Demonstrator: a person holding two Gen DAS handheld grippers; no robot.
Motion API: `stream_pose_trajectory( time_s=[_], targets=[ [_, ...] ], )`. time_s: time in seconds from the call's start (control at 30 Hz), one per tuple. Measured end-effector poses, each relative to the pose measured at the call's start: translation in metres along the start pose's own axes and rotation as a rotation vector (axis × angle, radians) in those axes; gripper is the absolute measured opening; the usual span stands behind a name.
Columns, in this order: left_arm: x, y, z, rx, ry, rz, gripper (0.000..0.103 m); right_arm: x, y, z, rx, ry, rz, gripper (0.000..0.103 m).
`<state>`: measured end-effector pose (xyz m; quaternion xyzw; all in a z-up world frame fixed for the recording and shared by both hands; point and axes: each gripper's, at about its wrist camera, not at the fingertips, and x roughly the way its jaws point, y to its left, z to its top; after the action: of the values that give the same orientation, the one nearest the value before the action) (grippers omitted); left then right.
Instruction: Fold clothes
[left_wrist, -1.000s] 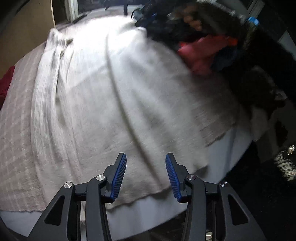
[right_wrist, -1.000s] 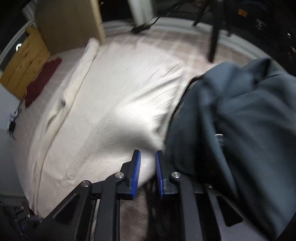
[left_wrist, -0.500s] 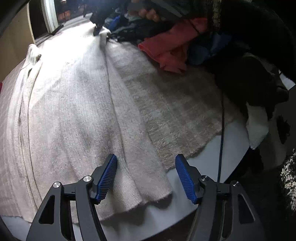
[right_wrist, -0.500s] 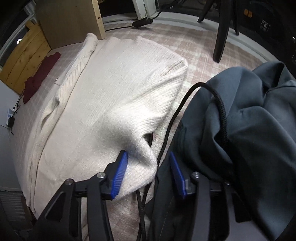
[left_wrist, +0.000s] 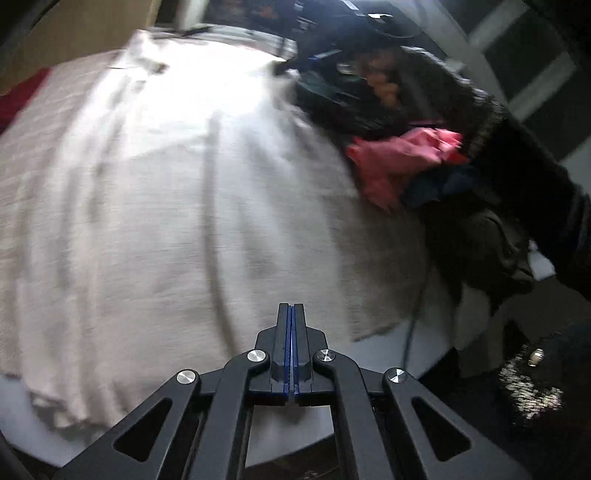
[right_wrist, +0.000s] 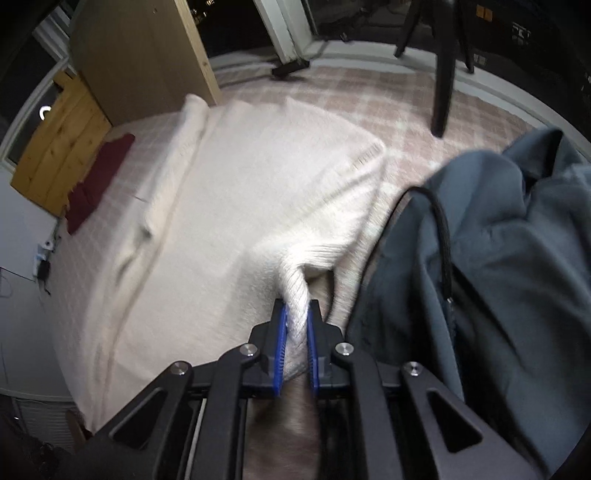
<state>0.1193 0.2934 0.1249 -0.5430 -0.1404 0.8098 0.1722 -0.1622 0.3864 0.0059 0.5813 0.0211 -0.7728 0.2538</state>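
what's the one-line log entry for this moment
task: fold clothes | left gripper: shut, holding nothing | right gripper: closing on sweater edge | jacket: beside sweater

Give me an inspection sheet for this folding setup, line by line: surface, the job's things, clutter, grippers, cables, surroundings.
Surface: pale checked cover over a white tabletop.
Job's things: cream knit sweater spread flat; one edge is bunched and lifted.
Clutter: grey garment beside the sweater; pink cloth among dark clothes; dark red cloth at the far edge.
Grippers: right gripper closing on the sweater's bunched edge, knit pinched between its pads; left gripper shut, nothing visible between its pads, image blurred.
Cables: black braided cable lying over the grey garment.
Surroundings: wooden panel, pine boards, dark stand leg on the cover.
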Motion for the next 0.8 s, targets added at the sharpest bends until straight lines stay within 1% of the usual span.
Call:
stream_pose_trajectory(
  time_s=[0.07, 0.1, 0.13, 0.17, 0.2, 0.23, 0.27, 0.33, 0.37, 0.4, 0.47, 0.5, 0.53, 0.57, 0.6, 0.67, 0.77, 0.8],
  targets=[
    [-0.005, -0.001, -0.002, 0.001, 0.002, -0.003, 0.000, 0.002, 0.005, 0.004, -0.018, 0.017, -0.028, 0.010],
    [-0.004, -0.007, -0.002, 0.023, 0.001, 0.010, 0.008, 0.005, 0.007, 0.005, -0.031, 0.029, -0.051, 0.010],
    [-0.001, -0.015, -0.002, 0.040, 0.007, 0.013, 0.028, 0.007, 0.009, 0.005, -0.044, 0.042, -0.075, 0.010],
    [0.006, -0.025, -0.003, 0.074, 0.023, 0.010, 0.040, 0.010, 0.009, 0.005, -0.048, 0.053, -0.090, 0.010],
    [0.013, -0.034, -0.003, 0.107, 0.038, 0.006, 0.057, 0.012, 0.007, 0.004, -0.038, 0.059, -0.095, 0.010],
    [0.020, -0.044, -0.003, 0.146, 0.053, 0.009, 0.059, 0.012, 0.003, 0.002, -0.026, 0.062, -0.097, 0.010],
    [0.030, -0.057, -0.005, 0.216, 0.065, 0.061, 0.060, 0.013, 0.000, -0.001, -0.015, 0.066, -0.100, 0.010],
    [0.045, -0.069, -0.011, 0.296, 0.089, 0.146, 0.067, 0.014, -0.007, -0.007, 0.006, 0.073, -0.106, 0.011],
    [0.056, -0.072, -0.015, 0.326, 0.100, 0.188, 0.067, 0.015, -0.008, -0.010, 0.009, 0.078, -0.110, 0.011],
    [0.058, -0.074, -0.018, 0.353, 0.080, 0.215, 0.066, 0.016, -0.010, -0.013, 0.014, 0.077, -0.110, 0.011],
    [0.060, -0.078, -0.025, 0.405, 0.047, 0.243, 0.063, 0.013, -0.013, -0.018, 0.034, 0.070, -0.098, 0.011],
    [0.058, -0.077, -0.025, 0.407, 0.038, 0.253, 0.046, 0.011, -0.013, -0.019, 0.042, 0.066, -0.092, 0.011],
    [0.055, -0.072, -0.022, 0.389, 0.031, 0.252, 0.024, 0.009, -0.013, -0.020, 0.048, 0.061, -0.090, 0.011],
    [0.047, -0.061, -0.016, 0.326, 0.032, 0.190, 0.009, 0.006, -0.012, -0.022, 0.054, 0.057, -0.088, 0.011],
    [0.041, -0.048, -0.012, 0.252, 0.027, 0.132, 0.007, 0.004, -0.012, -0.023, 0.060, 0.053, -0.086, 0.011],
    [0.028, -0.023, -0.004, 0.108, 0.015, 0.018, 0.006, -0.002, -0.007, -0.023, 0.067, 0.042, -0.088, 0.011],
    [0.003, 0.000, -0.006, -0.016, -0.054, -0.065, 0.006, -0.015, 0.008, -0.020, 0.067, 0.014, -0.082, 0.010],
    [-0.004, 0.008, -0.009, -0.053, -0.077, -0.082, 0.006, -0.020, 0.015, -0.018, 0.060, 0.000, -0.079, 0.010]
  ],
)
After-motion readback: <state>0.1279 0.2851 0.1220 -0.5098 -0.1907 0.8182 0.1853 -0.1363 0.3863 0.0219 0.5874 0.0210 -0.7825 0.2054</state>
